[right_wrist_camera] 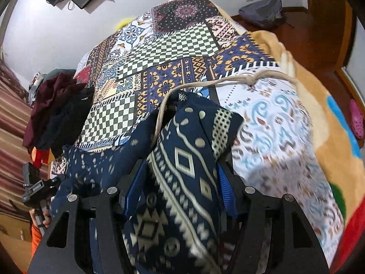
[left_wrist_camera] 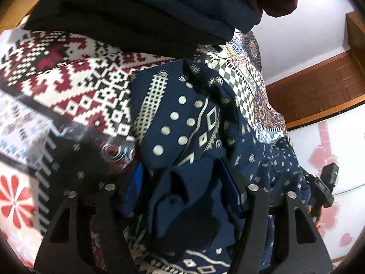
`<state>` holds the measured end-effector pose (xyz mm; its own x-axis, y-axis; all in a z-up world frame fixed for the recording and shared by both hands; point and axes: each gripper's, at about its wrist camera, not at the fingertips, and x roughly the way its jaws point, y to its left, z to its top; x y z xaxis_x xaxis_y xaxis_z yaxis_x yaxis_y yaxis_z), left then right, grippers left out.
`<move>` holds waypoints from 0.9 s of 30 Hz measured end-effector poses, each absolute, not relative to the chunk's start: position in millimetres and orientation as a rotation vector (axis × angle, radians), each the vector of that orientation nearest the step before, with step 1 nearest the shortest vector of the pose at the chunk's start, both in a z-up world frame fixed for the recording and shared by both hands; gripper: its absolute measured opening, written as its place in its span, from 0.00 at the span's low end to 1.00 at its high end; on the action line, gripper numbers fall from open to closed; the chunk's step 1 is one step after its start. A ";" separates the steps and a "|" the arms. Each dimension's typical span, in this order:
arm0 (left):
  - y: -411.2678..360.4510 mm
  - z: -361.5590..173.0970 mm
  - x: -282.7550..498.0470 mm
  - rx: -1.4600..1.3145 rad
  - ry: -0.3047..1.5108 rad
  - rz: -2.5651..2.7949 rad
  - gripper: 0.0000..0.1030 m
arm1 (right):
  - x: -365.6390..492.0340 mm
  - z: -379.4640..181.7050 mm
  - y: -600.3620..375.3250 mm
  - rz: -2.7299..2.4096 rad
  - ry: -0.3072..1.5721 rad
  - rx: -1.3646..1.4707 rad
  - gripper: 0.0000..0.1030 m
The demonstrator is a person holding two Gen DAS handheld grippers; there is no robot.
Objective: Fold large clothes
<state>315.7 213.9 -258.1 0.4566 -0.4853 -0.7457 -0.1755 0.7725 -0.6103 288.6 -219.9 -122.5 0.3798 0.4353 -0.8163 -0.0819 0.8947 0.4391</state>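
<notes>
We are holding navy white-patterned cotton garment point(right_wrist_camera: 182, 171) over patchwork bedspread point(right_wrist_camera: 173, 43): left gripper point(left_wrist_camera: 182, 182), right gripper point(right_wrist_camera: 180, 178) both clamping bunched cloth. We are keeping grip level, laying fold flat near bedspread edge.

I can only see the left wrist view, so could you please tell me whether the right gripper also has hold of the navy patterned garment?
Observer: Yes, the right gripper has a thick bunch of the navy patterned garment between its jaws.
Operator: Thank you. Is anything lying across the cloth there?
Observer: A cream drawstring cord runs from a knot on the bedspread down onto the garment.
Operator: And is anything on the floor on that side?
Observer: A pink clog lies on the wooden floor beside the bed, and a grey bag sits further back by the wall.
</notes>
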 end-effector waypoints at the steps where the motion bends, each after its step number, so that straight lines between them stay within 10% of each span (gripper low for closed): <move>1: 212.0 -258.0 318.3 -0.689 1.099 -0.212 0.60 | 292.3 -123.8 -219.0 0.336 1.147 0.354 0.50; 5: 207.9 -258.2 323.0 -0.656 1.097 -0.195 0.38 | 298.1 -124.1 -213.0 0.364 1.189 0.373 0.16; 10: 199.1 -236.6 312.2 -0.574 1.049 -0.165 0.16 | 288.7 -86.4 -199.2 0.385 1.085 0.326 0.12; 27: 211.1 -77.7 281.5 -0.314 0.682 0.010 0.12 | 315.5 34.1 -111.8 0.428 0.768 0.077 0.11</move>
<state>281.5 211.1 -77.7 0.7778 -0.0932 -0.6215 -0.1111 0.9530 -0.2819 315.5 -111.8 34.1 0.6378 0.4018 -0.6571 -0.3466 0.9116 0.2210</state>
